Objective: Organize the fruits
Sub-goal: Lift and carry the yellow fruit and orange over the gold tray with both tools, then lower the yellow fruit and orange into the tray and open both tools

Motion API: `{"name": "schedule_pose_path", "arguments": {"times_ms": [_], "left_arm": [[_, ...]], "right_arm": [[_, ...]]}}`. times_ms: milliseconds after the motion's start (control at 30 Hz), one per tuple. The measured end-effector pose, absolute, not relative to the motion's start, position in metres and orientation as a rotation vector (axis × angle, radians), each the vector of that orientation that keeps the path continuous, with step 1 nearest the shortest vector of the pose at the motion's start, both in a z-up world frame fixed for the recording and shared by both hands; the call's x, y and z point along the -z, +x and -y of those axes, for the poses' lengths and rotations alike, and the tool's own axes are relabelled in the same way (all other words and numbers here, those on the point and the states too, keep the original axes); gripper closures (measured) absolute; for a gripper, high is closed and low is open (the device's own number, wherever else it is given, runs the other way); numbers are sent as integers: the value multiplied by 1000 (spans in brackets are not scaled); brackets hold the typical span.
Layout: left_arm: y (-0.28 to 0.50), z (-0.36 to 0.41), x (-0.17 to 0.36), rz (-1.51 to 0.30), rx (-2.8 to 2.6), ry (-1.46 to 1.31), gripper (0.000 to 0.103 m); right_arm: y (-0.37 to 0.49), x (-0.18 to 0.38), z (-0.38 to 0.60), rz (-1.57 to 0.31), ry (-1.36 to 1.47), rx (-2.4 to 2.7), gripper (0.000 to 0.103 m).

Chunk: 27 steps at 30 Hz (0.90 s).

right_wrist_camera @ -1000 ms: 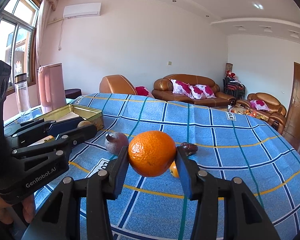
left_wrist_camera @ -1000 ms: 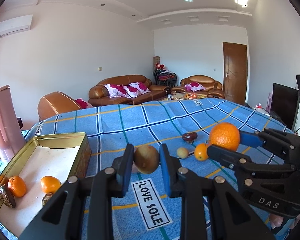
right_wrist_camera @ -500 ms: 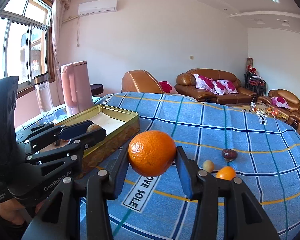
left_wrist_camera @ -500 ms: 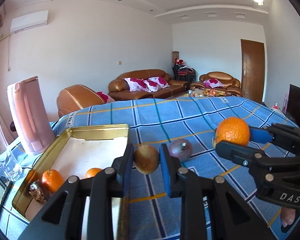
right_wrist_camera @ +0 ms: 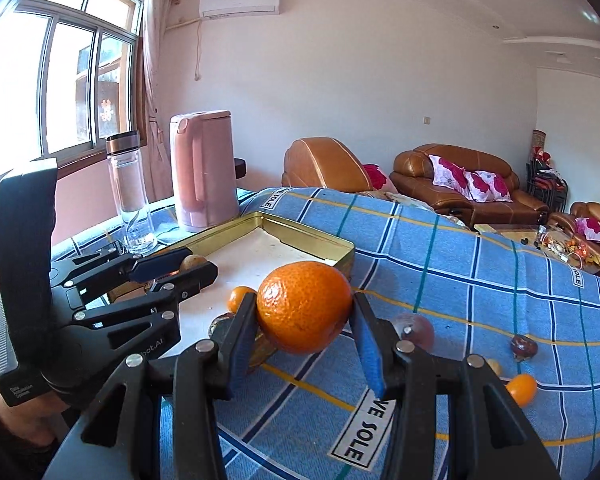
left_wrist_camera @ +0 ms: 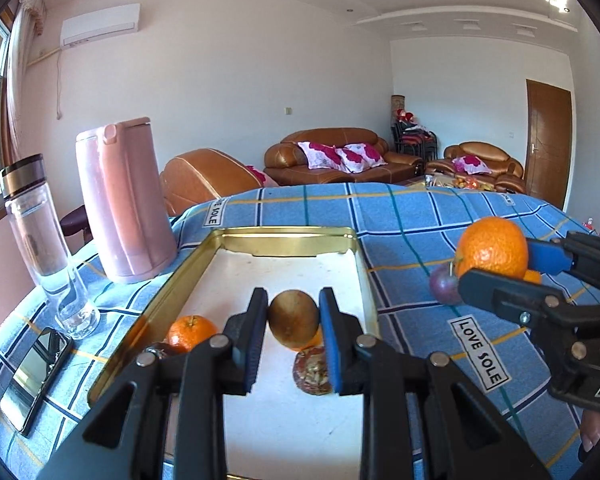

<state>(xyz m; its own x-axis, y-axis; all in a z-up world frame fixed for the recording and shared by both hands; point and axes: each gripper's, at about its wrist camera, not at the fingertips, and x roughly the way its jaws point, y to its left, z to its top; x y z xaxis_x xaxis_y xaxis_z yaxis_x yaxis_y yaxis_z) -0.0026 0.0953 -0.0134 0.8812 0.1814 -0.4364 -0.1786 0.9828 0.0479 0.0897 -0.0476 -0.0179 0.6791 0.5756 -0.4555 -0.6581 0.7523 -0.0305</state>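
The left tool (left_wrist_camera: 293, 322) is clenched on a brown kiwi (left_wrist_camera: 293, 319), its blue pads pressing both sides, and holds the fruit above the near half of a gold tin tray (left_wrist_camera: 288, 235) with a white floor. Inside the tray, below and beside the kiwi, lie a small tangerine (left_wrist_camera: 191, 330) at the left, a wrinkled dark passion fruit (left_wrist_camera: 312, 372) under the right pad, and another orange fruit mostly hidden behind the kiwi. The right tool (right_wrist_camera: 305, 312) grips a large orange (right_wrist_camera: 304, 307) between its pads, just beside the tray's right rim and over the blue checked cloth (right_wrist_camera: 480, 280) covering the surface. On the cloth to the right of that orange rest a smooth purple passion fruit (right_wrist_camera: 414, 330), a darker wrinkled one (right_wrist_camera: 523, 347) and a small kumquat-like orange fruit (right_wrist_camera: 522, 389). Left of the tray lie a phone (left_wrist_camera: 36, 376), a clear glass bottle (left_wrist_camera: 46, 240) and a pink kettle (left_wrist_camera: 124, 200). Brown leather sofas (left_wrist_camera: 340, 160) with floral cushions stand far behind.
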Motion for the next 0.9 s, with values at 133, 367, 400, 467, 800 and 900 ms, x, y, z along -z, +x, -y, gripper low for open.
{"name": "schedule_pose_path", "arguments": {"times_ms": [133,367,400,467,800,900], "left_arm": [[-6,-112,17,-469,-221,-3,76],[-7,-134,22,-490,-264,-21,76],[-7,-137,23,-492,-270,-24,76],[-7,-143,25,-499,-279,-27,76],[-4,-161,33,-537,-310,-37,76],[-3,-163,35,-548,-309,-41,76]], "right_arm": [[91,19,32,-447,-208,-722,55],[93,27,6,-468,-232,-764,55],[93,28,3,-472,-235,-769,55],[93,31,-3,-480,-241,-779,55],[91,46,-26,-517,-274,-815,55],[91,51,-31,-531,-282,-820,55]]}}
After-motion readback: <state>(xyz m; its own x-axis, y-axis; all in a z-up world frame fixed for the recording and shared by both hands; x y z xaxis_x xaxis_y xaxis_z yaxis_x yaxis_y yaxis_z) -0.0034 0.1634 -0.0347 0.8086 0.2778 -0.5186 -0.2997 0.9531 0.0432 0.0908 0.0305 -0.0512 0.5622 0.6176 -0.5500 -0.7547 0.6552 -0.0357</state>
